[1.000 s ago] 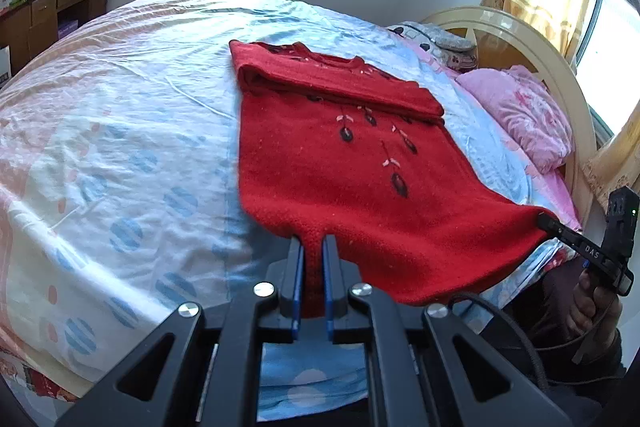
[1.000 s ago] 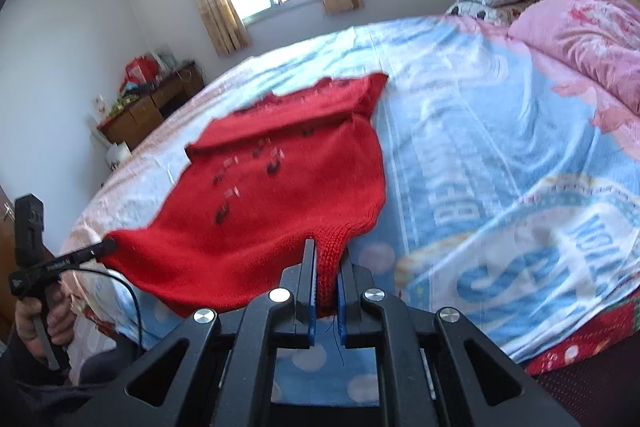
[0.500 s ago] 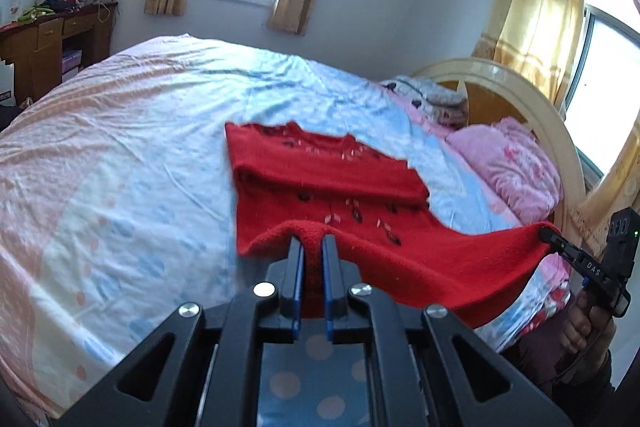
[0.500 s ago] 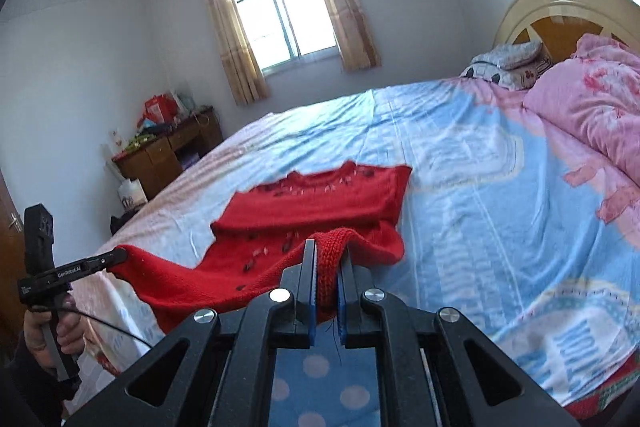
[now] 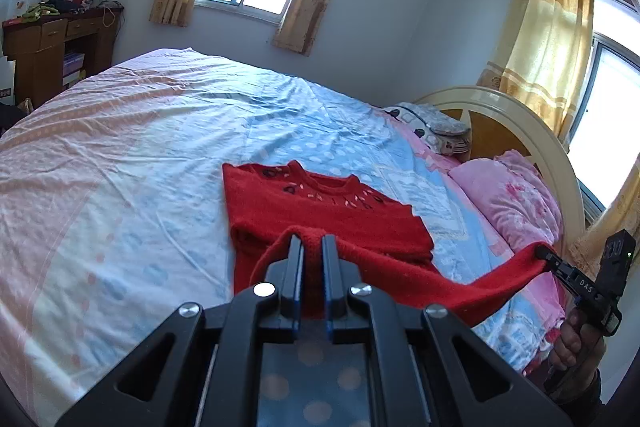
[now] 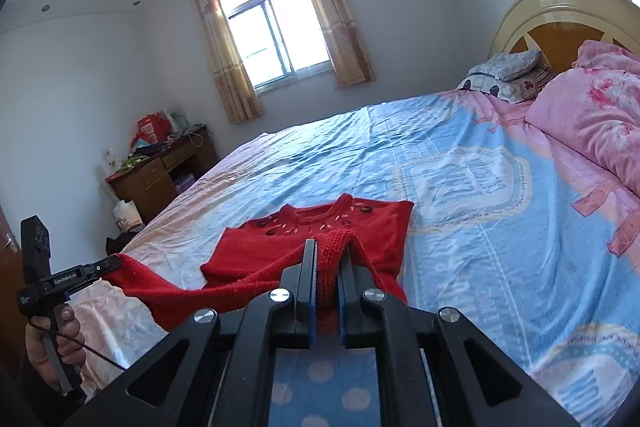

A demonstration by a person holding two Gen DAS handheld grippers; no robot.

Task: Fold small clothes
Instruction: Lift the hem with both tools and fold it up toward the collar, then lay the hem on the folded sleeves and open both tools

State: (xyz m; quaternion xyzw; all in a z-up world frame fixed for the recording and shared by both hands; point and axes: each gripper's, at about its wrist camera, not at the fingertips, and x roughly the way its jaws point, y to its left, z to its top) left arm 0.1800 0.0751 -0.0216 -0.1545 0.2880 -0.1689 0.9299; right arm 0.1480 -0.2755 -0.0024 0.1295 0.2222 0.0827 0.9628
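A small red knitted sweater [image 5: 320, 215] with dark embroidered flowers lies on the bed, its neck end flat and far from me; it also shows in the right wrist view [image 6: 320, 239]. My left gripper [image 5: 311, 247] is shut on one corner of the hem. My right gripper [image 6: 326, 251] is shut on the other hem corner. The hem hangs lifted and stretched between both grippers, above the lower body of the sweater. The right gripper also appears in the left wrist view [image 5: 540, 251], and the left gripper in the right wrist view [image 6: 116, 261].
The bed sheet [image 5: 140, 155] is pale blue and pink. A pink quilt [image 5: 516, 203] and a pillow [image 5: 432, 125] lie by the cream headboard [image 5: 520, 123] on the right. A brown desk [image 5: 48, 55] stands at the far left wall.
Both grippers have lifted the hem off the bed and carried it toward the neck end. The sweater's lower half now hangs raised over the body.
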